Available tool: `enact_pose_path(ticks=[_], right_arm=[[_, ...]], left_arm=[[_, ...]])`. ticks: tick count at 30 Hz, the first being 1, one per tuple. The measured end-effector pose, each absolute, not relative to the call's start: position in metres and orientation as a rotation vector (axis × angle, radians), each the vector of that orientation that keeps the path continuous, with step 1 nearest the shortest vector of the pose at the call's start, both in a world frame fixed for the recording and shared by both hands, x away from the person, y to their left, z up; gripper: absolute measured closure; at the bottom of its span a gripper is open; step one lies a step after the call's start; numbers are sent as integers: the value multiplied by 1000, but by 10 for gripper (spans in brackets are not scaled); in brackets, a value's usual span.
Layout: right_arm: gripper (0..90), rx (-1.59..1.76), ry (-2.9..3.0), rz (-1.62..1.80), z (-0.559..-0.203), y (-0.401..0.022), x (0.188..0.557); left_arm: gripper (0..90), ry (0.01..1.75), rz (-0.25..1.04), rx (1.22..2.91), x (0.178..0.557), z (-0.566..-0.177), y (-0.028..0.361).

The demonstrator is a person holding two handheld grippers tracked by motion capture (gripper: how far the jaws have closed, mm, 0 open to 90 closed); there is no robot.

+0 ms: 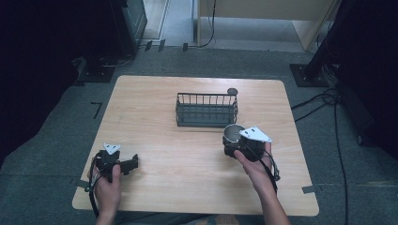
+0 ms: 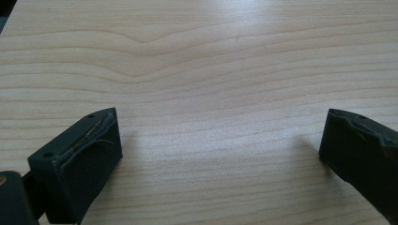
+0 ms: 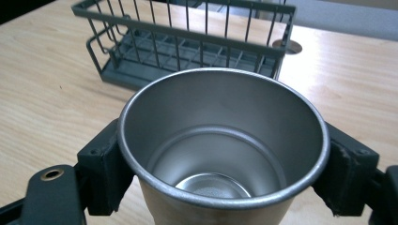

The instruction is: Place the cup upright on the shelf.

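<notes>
A steel cup point(image 1: 232, 132) stands upright and empty between the jaws of my right gripper point(image 1: 233, 142), just in front of the wire basket's right end. In the right gripper view both black fingers point(image 3: 105, 164) press on the cup point(image 3: 220, 136) from either side, so the gripper point(image 3: 225, 171) is shut on it. The dark wire basket point(image 1: 206, 110) sits empty at the middle of the table's far half, and its rim point(image 3: 187, 35) rises right behind the cup. My left gripper point(image 1: 130, 164) rests near the table's front left, jaws wide open over bare wood point(image 2: 220, 154).
The light wooden table point(image 1: 187, 183) has rounded corners. A small round dark disc point(image 1: 232, 91) lies behind the basket's right end. Cables point(image 1: 324, 101) and black stand bases lie on the grey carpet at the right and far left.
</notes>
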State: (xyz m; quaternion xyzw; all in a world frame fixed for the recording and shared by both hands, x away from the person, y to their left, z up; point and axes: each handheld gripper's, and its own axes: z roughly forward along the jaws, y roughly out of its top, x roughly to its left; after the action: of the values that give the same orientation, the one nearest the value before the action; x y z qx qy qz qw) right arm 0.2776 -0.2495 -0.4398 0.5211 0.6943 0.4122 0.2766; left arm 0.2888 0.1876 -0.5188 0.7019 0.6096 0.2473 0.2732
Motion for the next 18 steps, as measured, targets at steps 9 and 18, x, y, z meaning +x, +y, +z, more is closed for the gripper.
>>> enact_pose_path(ticks=[9,18], right_arm=[[179,1384,1857,1101,-421,-239,295],[179,1361,1846,1108,-401,-229,312]], left_arm=[[0,1640,665,1889,289,-519,188],[0,1641,666,1885,289,-519,187]])
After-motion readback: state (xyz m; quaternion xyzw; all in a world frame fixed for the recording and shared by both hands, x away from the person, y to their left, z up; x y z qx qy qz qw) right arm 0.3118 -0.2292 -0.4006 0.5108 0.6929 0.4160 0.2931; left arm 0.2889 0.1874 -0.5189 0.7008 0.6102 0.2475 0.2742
